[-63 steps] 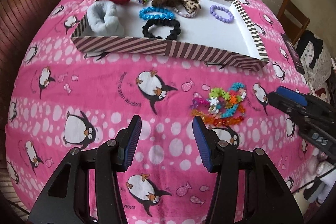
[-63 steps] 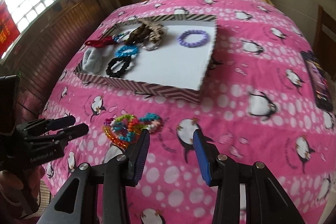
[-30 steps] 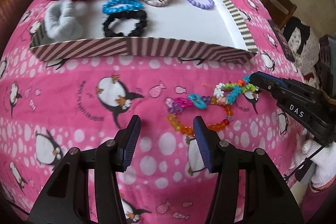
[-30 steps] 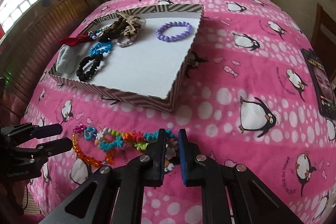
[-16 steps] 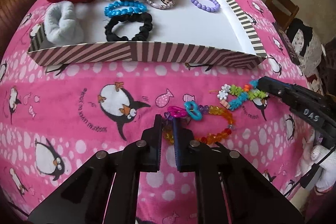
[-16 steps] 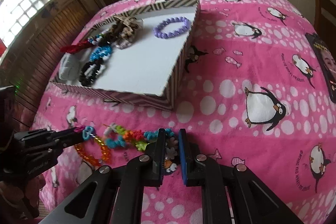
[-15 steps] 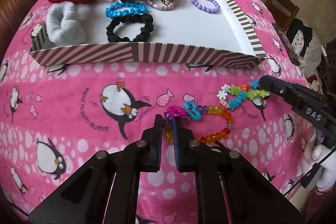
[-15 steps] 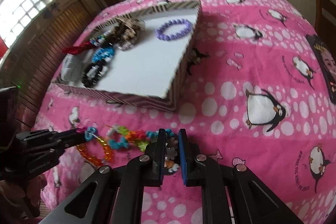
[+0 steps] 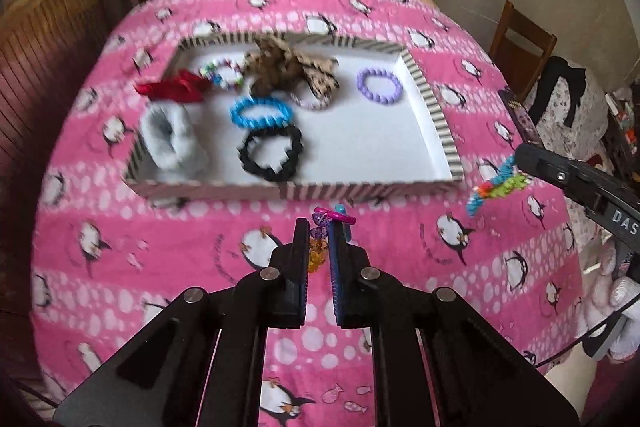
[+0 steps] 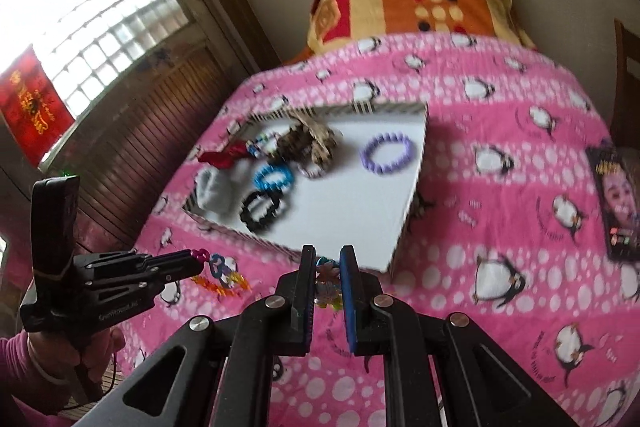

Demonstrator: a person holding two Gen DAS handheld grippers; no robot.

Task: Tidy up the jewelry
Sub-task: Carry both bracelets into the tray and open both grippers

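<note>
My left gripper (image 9: 320, 227) is shut on a bracelet of pink, purple and orange beads (image 9: 318, 247), held up off the pink penguin bedspread (image 9: 160, 247). In the right wrist view that left gripper (image 10: 196, 261) shows at lower left, with the orange beads (image 10: 222, 281) dangling from it. My right gripper (image 10: 328, 253) is shut on a flower-bead bracelet (image 10: 329, 285). Seen from the left wrist, the right gripper (image 9: 520, 155) holds blue and green beads (image 9: 496, 187) beside the corner of the striped tray (image 9: 438, 115).
The tray holds a purple bracelet (image 9: 379, 85), a blue one (image 9: 261, 112), a black scrunchie (image 9: 271, 153), a grey fluffy one (image 9: 170, 137), a red tie (image 9: 172, 87) and a leopard bow (image 9: 288, 67). A phone (image 10: 616, 203) lies on the bedspread at right.
The left gripper went from open to shut on the beads. Both grippers then rose off the bedspread, each carrying part of the colourful tangle, which has come apart.
</note>
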